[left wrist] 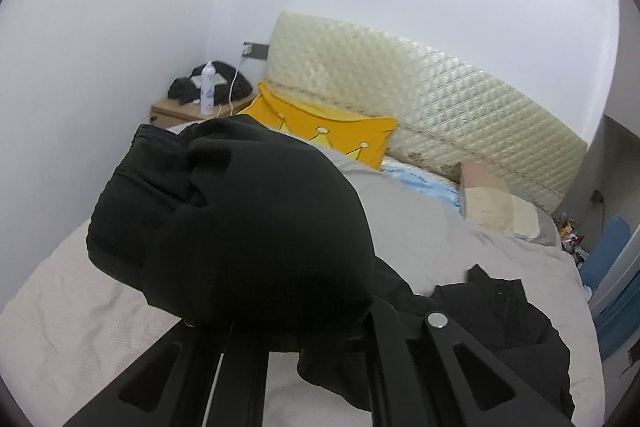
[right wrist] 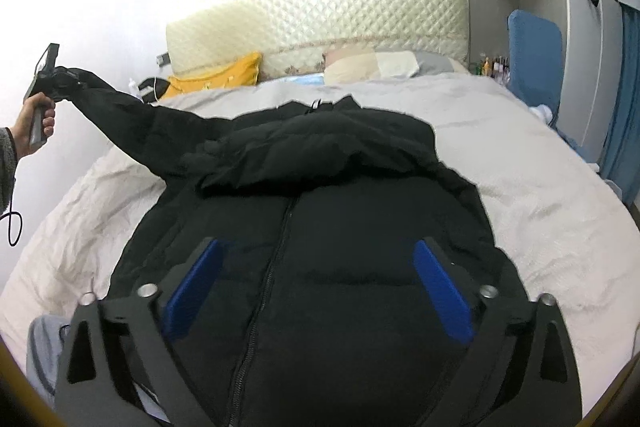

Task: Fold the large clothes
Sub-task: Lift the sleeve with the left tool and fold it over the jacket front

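A black puffer jacket (right wrist: 320, 227) lies front up on the bed, zipper shut, hood bunched at its top. Its left sleeve (right wrist: 132, 115) is stretched up and out to the left, off the bed. My left gripper (right wrist: 60, 77) is shut on the sleeve cuff and holds it in the air. In the left wrist view the cuff (left wrist: 240, 219) fills the middle and hides the fingertips. My right gripper (right wrist: 316, 287) is open and empty, its blue pads (right wrist: 440, 291) spread above the jacket's lower body.
The bed (right wrist: 540, 207) has a pale grey cover and a quilted cream headboard (right wrist: 320, 19). A yellow cushion (left wrist: 332, 127) and pillows (right wrist: 372, 63) lie at the head. A nightstand (left wrist: 188, 107) with a bottle stands at the left, a wardrobe (right wrist: 580, 47) at the right.
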The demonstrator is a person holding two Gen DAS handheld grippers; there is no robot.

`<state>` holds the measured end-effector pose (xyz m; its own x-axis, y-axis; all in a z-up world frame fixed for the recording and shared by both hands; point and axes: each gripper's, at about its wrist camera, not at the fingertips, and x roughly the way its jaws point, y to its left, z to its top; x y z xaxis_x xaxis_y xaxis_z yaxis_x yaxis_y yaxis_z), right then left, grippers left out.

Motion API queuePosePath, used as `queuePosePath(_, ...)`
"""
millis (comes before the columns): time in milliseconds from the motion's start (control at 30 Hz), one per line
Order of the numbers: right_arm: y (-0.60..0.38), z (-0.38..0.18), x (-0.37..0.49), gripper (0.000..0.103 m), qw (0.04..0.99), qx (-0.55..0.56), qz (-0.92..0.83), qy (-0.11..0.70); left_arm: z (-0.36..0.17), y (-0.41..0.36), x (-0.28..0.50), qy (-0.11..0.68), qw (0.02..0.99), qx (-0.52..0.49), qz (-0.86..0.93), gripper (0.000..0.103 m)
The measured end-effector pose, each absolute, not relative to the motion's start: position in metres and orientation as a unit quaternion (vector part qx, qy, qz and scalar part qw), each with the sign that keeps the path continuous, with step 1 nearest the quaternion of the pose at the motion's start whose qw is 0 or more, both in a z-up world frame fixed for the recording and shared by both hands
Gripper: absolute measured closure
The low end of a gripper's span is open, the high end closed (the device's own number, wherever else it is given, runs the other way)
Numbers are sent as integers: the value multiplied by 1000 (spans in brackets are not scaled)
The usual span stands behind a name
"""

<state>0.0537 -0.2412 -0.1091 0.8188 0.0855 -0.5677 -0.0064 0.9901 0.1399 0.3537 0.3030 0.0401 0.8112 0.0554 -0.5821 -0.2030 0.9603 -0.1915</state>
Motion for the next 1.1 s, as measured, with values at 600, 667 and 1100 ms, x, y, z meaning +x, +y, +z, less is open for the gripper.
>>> queuePosePath(600, -284, -101, 35, 0, 960, 65, 23, 273, 126, 69, 305, 257, 966, 11, -28, 97)
queuePosePath(667, -291, -101, 37, 0, 959, 72, 20, 273, 125, 44, 302, 256, 965, 19, -46, 97)
queuePosePath(1100, -335, -95, 49, 0, 956, 126, -20, 263, 65, -129, 328, 285, 946, 59, -144, 97)
